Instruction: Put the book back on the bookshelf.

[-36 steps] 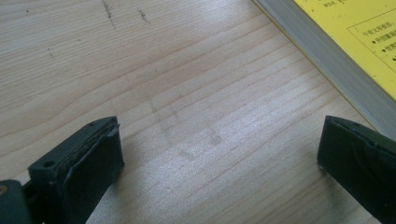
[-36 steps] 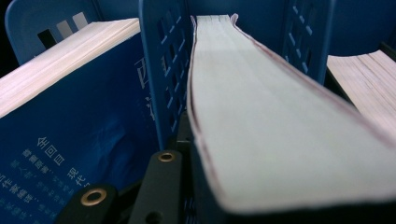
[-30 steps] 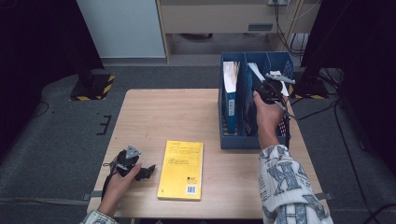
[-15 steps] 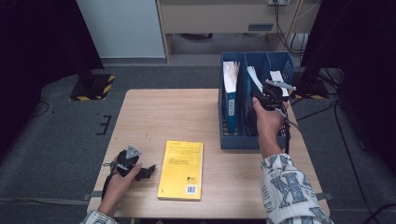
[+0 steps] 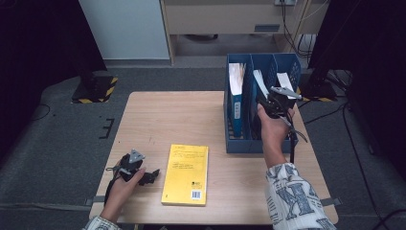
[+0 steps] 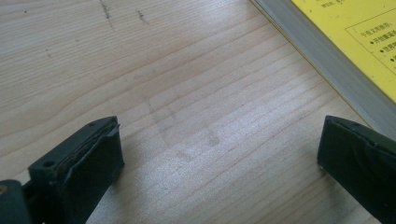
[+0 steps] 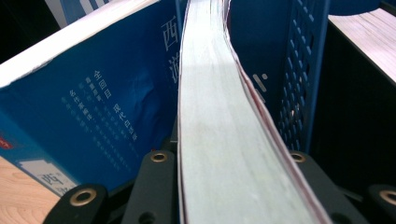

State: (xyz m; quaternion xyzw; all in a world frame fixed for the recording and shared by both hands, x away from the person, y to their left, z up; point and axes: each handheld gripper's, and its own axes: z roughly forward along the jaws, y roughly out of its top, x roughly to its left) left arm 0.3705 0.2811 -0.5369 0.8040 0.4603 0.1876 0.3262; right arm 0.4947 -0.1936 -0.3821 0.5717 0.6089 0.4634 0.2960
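My right gripper (image 5: pixel 267 101) is over the middle slot of the blue file holder (image 5: pixel 239 143), shut on a white-edged book (image 5: pixel 258 81). In the right gripper view the book's page edge (image 7: pixel 219 93) runs up between both jaws and touches each. The jaws have just been opening slightly with the book still between them. A blue-covered book (image 7: pixel 93 102) stands in the slot beside it. My left gripper (image 5: pixel 152 176) rests on the table (image 5: pixel 182 115), open and with nothing in it (image 6: pixel 219 158). It is just left of a yellow book (image 5: pixel 186 173) that lies flat.
The holder's left slot has the blue book (image 5: pixel 235 86) and its right slot another white-edged book (image 5: pixel 286 79). The holder stands at the table's right rear. Dark floor surrounds the table, and cabinets stand behind it.
My right gripper has drifted a little toward the near side of the holder with the book between its jaws. The left gripper and the yellow book have stayed put.
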